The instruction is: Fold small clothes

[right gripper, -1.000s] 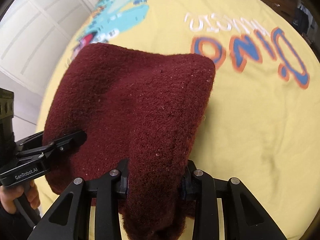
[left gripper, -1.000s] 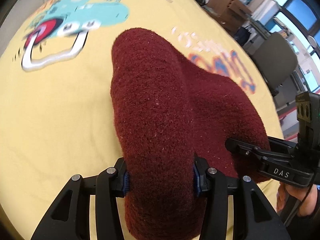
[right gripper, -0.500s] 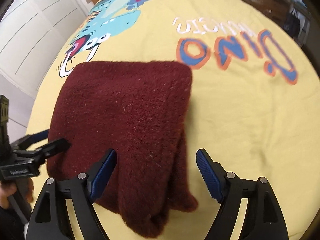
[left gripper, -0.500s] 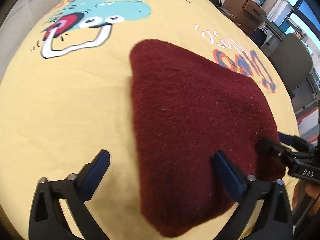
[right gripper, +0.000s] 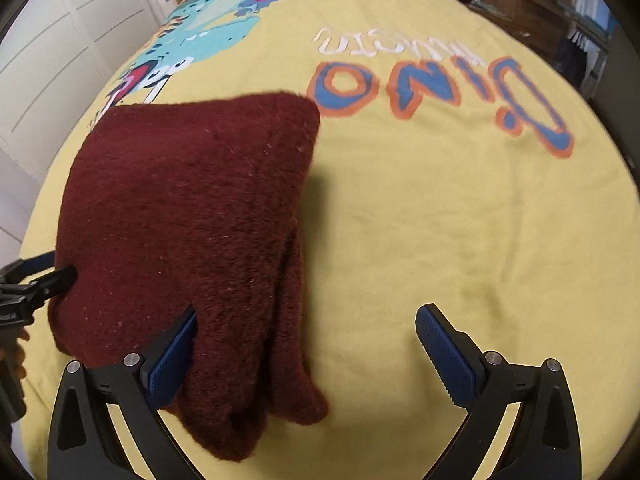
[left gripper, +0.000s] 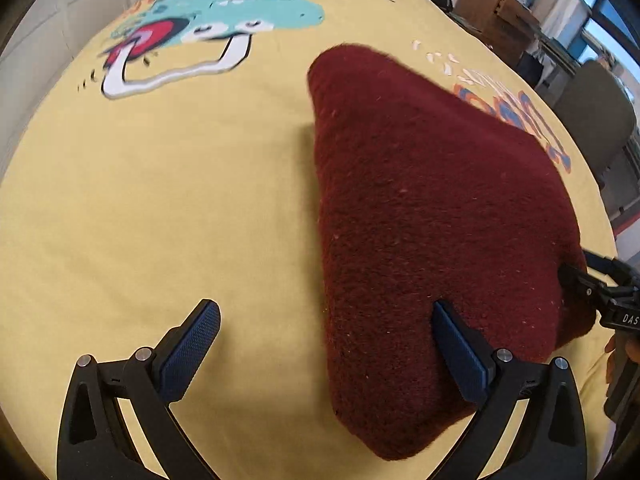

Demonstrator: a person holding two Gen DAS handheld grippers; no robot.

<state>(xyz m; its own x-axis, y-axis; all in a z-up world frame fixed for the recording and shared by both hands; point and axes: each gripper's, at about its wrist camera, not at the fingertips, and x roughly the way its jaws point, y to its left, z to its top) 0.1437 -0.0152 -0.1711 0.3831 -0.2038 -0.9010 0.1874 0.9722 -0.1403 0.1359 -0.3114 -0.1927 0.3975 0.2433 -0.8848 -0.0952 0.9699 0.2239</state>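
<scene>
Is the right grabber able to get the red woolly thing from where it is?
Probably yes: the right gripper is open, the folded maroon knit garment lies by its left finger, nothing in between.

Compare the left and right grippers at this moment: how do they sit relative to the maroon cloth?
The left gripper sits at the cloth's left edge, with only its right pad over the fabric. The right gripper sits at the cloth's right edge, where layered folds show, its left pad against the fabric. The left one faces the dino drawing, the right one the lettering. Both have jaws open, holding nothing.
</scene>
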